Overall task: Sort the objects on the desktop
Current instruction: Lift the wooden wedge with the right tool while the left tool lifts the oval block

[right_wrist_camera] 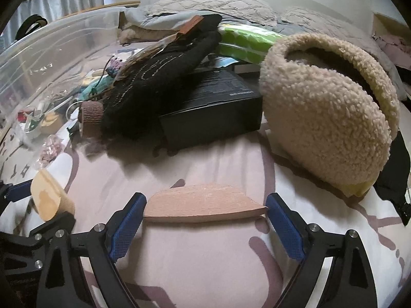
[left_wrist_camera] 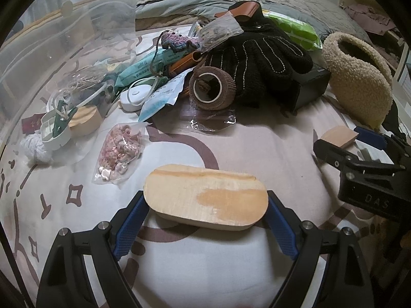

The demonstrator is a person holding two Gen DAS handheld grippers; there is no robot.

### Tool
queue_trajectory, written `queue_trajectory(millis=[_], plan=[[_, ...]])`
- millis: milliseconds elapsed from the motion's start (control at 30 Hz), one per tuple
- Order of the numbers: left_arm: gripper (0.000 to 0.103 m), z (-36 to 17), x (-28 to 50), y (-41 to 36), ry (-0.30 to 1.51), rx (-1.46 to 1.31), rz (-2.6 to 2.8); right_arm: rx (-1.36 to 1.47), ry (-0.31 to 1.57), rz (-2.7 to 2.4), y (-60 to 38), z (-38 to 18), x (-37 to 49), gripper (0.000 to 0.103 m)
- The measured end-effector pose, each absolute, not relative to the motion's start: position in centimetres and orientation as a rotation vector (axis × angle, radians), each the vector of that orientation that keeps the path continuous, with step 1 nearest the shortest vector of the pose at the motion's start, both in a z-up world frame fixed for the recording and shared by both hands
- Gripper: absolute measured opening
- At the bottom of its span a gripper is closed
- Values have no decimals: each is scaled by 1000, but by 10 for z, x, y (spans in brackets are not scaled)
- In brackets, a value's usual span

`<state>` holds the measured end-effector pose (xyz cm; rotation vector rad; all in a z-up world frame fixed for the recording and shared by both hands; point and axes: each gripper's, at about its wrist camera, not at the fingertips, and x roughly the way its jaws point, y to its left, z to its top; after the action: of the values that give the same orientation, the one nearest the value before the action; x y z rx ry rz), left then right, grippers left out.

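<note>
Scene: a bed spread with a patterned sheet (left_wrist_camera: 231, 269) serves as the sorting ground, a heap of odds and ends piled toward the pillows.
Left tool: the left tool (left_wrist_camera: 205, 213) stands wide, its blue pads pressing both rounded ends of an oval wood block (left_wrist_camera: 205, 200); the block appears clamped lengthwise and lifted a little off the sheet, though that is hard to confirm.
Right tool: the right tool (right_wrist_camera: 205, 209) stands about as wide, a thin wood wedge (right_wrist_camera: 203, 202) lying between its pads; the left pad looks to touch one tip, a sliver of gap seems to remain at the other, so no firm grip can be told.
Where the pieces sit: both wood pieces lie in the foreground of the bed, apart from the heap; the wedge rests near a fleecy bag (right_wrist_camera: 328, 118).
Handling, block: stiff, light, smooth-faced; the end-to-end hold uses nearly the whole spread, so a slip looks possible; across the short width would likely be safer.
Handling, wedge: stiff and thin, pointed tips give the pads little to bite; the flat long edges seem the better hold.
Heap: a black glove (left_wrist_camera: 259, 59), a roll of brown wrap (left_wrist_camera: 212, 86) and a black box (right_wrist_camera: 213, 110) wait behind, with a clear bin (left_wrist_camera: 64, 33) at left.
</note>
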<state>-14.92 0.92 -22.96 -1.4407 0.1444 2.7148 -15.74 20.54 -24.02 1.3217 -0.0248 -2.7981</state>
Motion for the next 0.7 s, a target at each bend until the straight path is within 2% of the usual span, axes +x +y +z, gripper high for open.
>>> queue_trajectory(millis=[67,367,467,700], plan=[[93,-229,-149,10,144,-1438,2704,1320,-35,-2794,206,-240,-156,94],[93,-220,-139,3,12,-1440,2621,1328,-89,-2787,212,-240,-157,94],[93,-219,-138,4,17,-1439,2623,1326,-89,-2789,212,-240,-156,94],[93,-222,-140,17,243,-1401,2697,1325,-103,-2796,214,-239,-156,94]])
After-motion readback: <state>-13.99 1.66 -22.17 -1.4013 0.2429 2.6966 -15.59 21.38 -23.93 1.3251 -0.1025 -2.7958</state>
